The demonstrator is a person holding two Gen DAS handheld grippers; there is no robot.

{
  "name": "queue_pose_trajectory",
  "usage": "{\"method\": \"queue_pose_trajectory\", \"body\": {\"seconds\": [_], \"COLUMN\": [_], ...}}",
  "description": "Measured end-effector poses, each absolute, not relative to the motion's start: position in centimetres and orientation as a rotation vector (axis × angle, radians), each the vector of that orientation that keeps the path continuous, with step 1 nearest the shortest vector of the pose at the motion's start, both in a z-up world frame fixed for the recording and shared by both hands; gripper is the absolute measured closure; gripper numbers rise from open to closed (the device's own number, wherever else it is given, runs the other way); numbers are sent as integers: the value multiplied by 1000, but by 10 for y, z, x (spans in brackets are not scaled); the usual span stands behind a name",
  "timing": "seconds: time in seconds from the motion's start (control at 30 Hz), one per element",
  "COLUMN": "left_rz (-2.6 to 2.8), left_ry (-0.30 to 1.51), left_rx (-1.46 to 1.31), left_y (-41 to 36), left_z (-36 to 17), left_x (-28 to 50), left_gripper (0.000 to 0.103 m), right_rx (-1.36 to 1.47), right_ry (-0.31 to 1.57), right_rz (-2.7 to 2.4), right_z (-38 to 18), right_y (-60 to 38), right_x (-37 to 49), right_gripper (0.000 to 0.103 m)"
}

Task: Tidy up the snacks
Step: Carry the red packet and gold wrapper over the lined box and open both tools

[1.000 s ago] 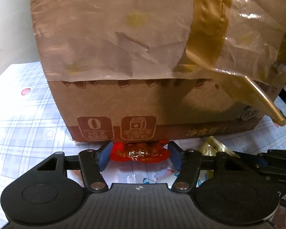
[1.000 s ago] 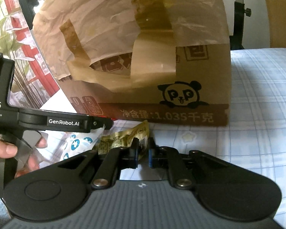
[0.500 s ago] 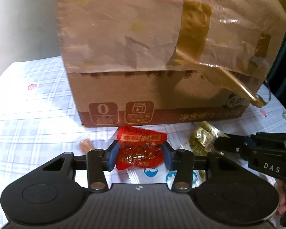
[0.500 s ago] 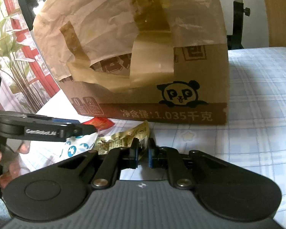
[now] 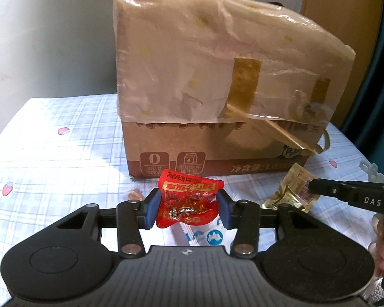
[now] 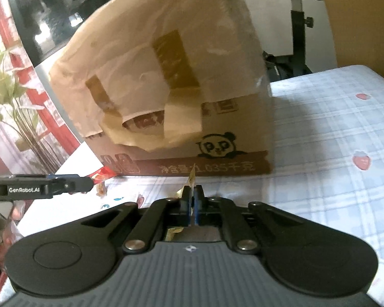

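Note:
A red snack packet (image 5: 189,199) hangs clear of the tablecloth, and my left gripper (image 5: 188,208) is shut on it, its blue pads (image 5: 151,211) pressing both sides. In the right wrist view that left gripper (image 6: 89,183) comes in from the left with the red packet (image 6: 103,173) at its tip. My right gripper (image 6: 192,199) is shut on the edge of a gold snack packet (image 6: 191,177), which stands up thin between the jaws. The left wrist view shows the gold packet (image 5: 289,192) at the tip of the right gripper (image 5: 311,186).
A large taped cardboard box (image 5: 217,89) with a panda print (image 6: 216,147) stands just behind both packets. A white packet with blue prints (image 5: 210,234) and a small brown snack (image 5: 134,194) lie on the checked tablecloth (image 5: 51,153). A plant (image 6: 15,97) stands at the left.
My left gripper closed on the red packet, lifted it and drew back from the box. The right gripper squeezed tighter on the gold packet and raised it, turning it edge-on.

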State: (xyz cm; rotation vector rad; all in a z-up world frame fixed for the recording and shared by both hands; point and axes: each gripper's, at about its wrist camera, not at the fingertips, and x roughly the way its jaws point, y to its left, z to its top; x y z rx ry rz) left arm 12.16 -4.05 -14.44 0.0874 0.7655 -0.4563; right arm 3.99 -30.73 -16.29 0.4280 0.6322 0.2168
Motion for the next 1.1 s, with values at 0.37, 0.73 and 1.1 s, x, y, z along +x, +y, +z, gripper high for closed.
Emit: {"method": "queue_pose_trajectory", "body": {"seconds": [0.37,0.73,1.1], "left_rz": [-417,-393,-478], "left_ry": [690,527,350], "left_rx": [51,22,64], "left_y": [-10,14,-42], "left_z": [-109,-40,38], "left_x": [104,95,135], "left_gripper": [54,53,53], "right_rx": [284,212,164], "right_ry": [564,353,179], "right_rz": [301,402,335], "right_z": [-118,-33,32], "right_y": [-290,-282,-303], "right_x": [13,4,66], "right_gripper": [102,102,102]}}
